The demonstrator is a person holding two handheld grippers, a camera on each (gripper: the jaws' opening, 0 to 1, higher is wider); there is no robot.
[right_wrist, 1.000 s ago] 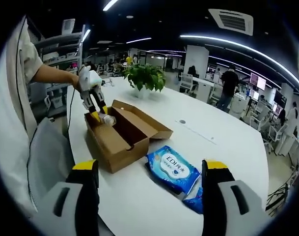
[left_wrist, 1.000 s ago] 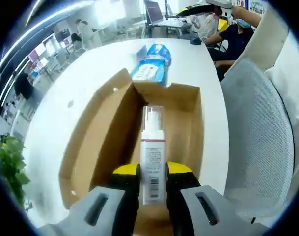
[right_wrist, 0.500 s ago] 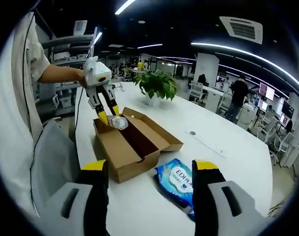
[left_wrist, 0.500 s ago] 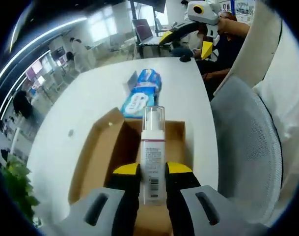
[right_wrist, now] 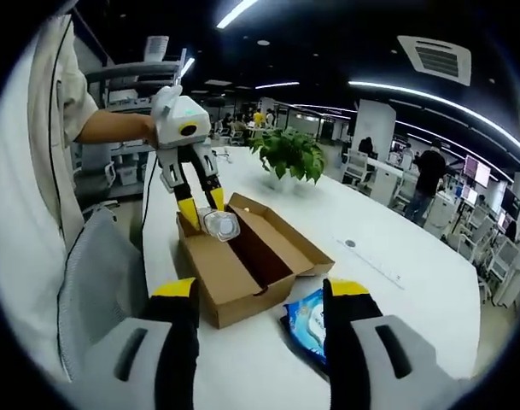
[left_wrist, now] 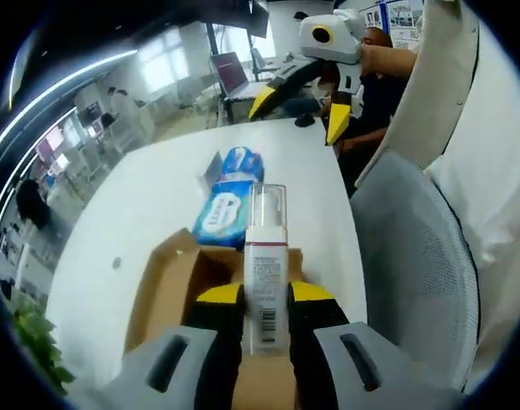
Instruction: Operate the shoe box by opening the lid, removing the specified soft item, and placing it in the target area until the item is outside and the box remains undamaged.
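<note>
A white pump bottle (left_wrist: 266, 256) with a clear cap stands between the jaws of my left gripper (left_wrist: 265, 295), which is shut on it. It hangs above the near end of the open brown cardboard box (left_wrist: 170, 278). In the right gripper view the left gripper (right_wrist: 201, 209) holds the bottle (right_wrist: 219, 225) just over the box (right_wrist: 234, 278), whose lid lies folded back. My right gripper (right_wrist: 261, 292) is open and holds nothing, short of the box. It also appears at the top of the left gripper view as the right gripper (left_wrist: 298, 115), jaws apart.
Blue wet-wipe packs (left_wrist: 228, 209) lie on the white table (left_wrist: 148, 196) beyond the box, and one pack (right_wrist: 306, 323) is near my right fingers. A grey mesh chair (left_wrist: 413, 256) stands beside the table. A potted plant (right_wrist: 289, 154) sits behind the box. People sit farther off.
The left gripper has lifted the bottle from inside the box to above its near end. The right gripper has come closer to the box, and its jaws stand a little narrower.
</note>
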